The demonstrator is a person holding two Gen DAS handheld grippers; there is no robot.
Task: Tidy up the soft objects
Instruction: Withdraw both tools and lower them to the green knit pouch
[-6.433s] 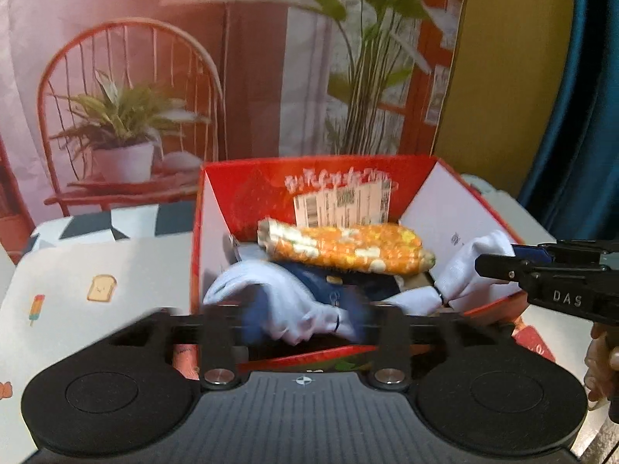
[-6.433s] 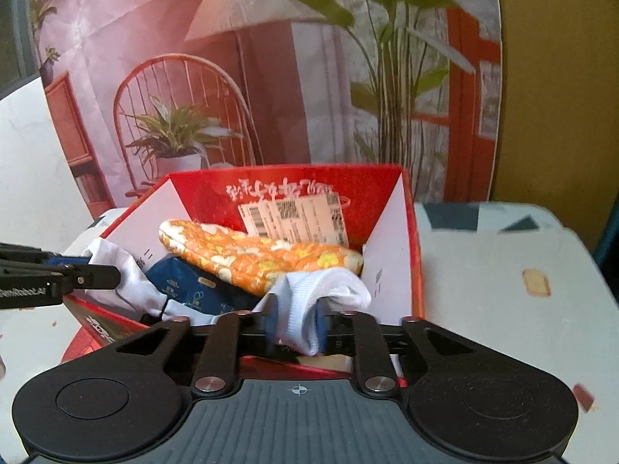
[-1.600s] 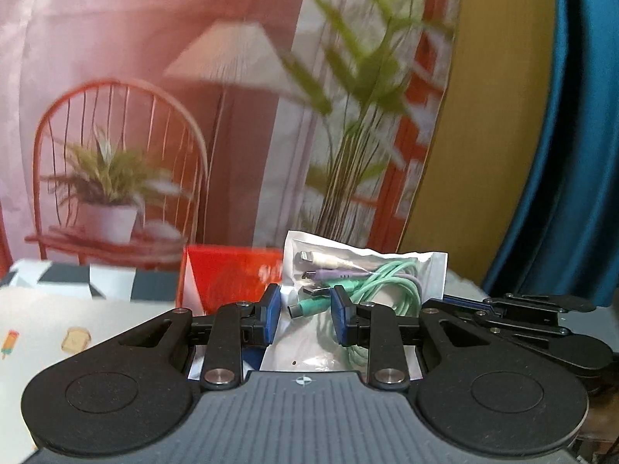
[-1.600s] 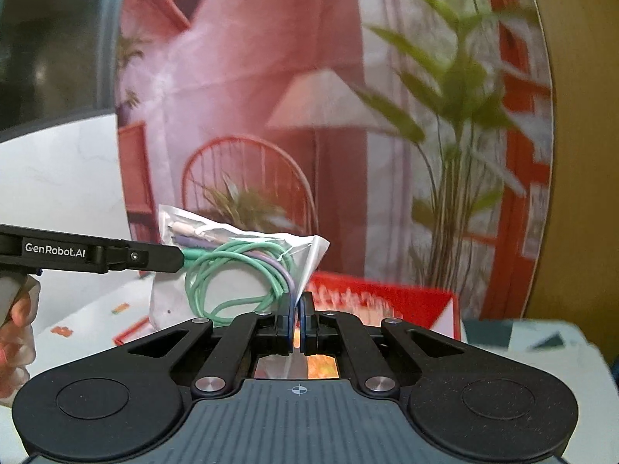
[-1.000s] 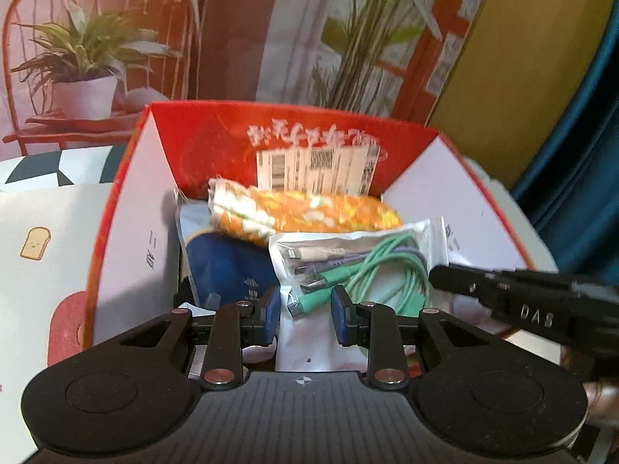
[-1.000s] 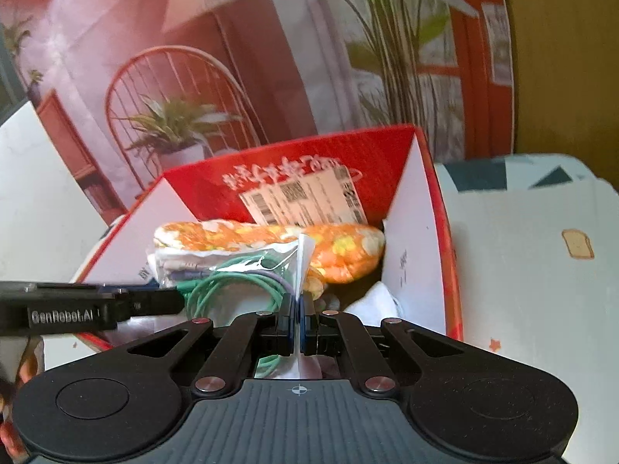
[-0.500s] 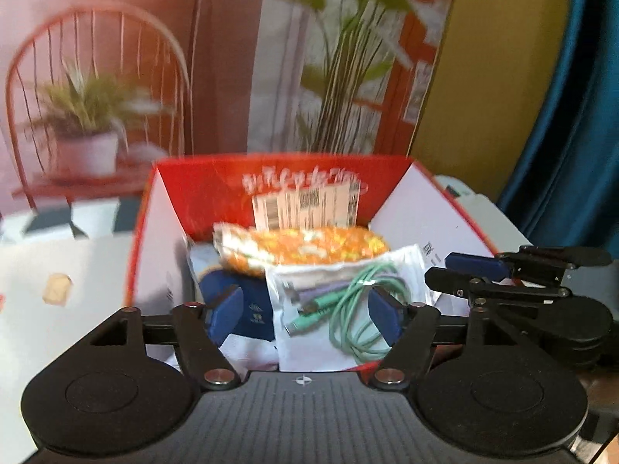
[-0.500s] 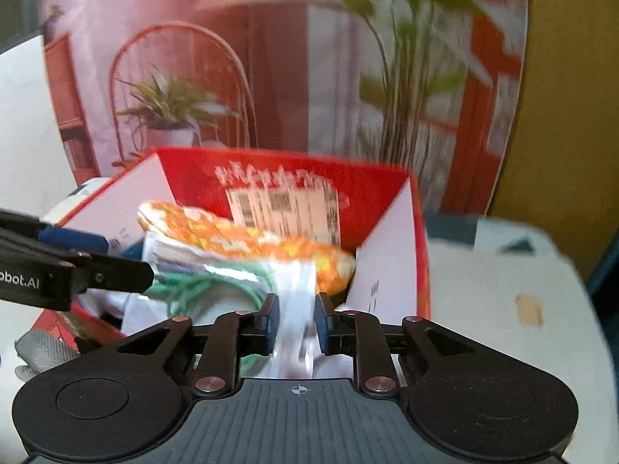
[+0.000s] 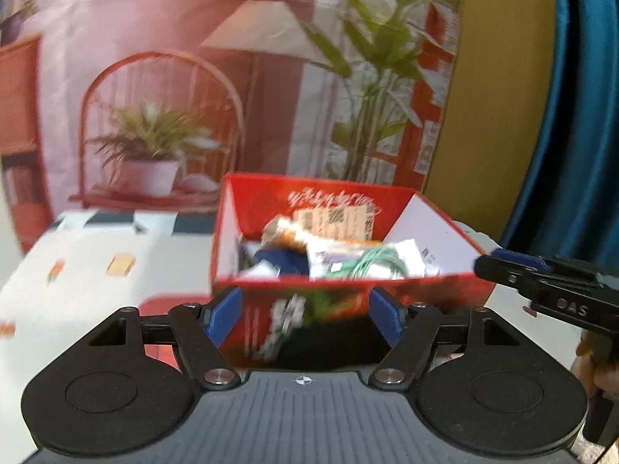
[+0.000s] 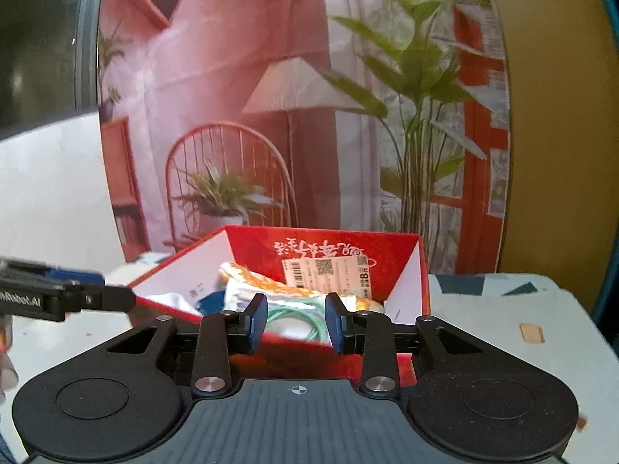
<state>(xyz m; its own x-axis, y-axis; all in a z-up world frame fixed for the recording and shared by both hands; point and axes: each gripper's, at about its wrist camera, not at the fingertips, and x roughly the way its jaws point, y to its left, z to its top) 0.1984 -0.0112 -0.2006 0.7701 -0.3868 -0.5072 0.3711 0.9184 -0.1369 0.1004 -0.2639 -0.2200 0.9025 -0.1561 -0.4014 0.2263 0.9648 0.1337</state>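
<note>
Behind the white printed worktop point(image 9: 96, 255) hangs a pink backdrop printed with a chair, a lamp and plants. On the worktop stands the open red cardboard box point(image 10: 421, 270), and inside it lie the clear plastic bag of coiled green cable point(image 9: 371, 261), an orange flowered fabric roll point(image 10: 267, 284), a dark blue fabric piece point(image 9: 284, 261) and a white cloth point(image 10: 170, 299). The left gripper point(image 9: 305, 315) is spread wide and empty in front of the near box wall; the right gripper point(image 10: 296, 319) is also released, holding nothing, with the cable bag seen between its fingers but not touched.

The bag appears settled, so the step in hand is judged to be clearing away. Both grippers are best drawn straight back and up, kept above the rim, so that the light box is not nudged. Any corner poking over the rim should be pressed down afterwards.
</note>
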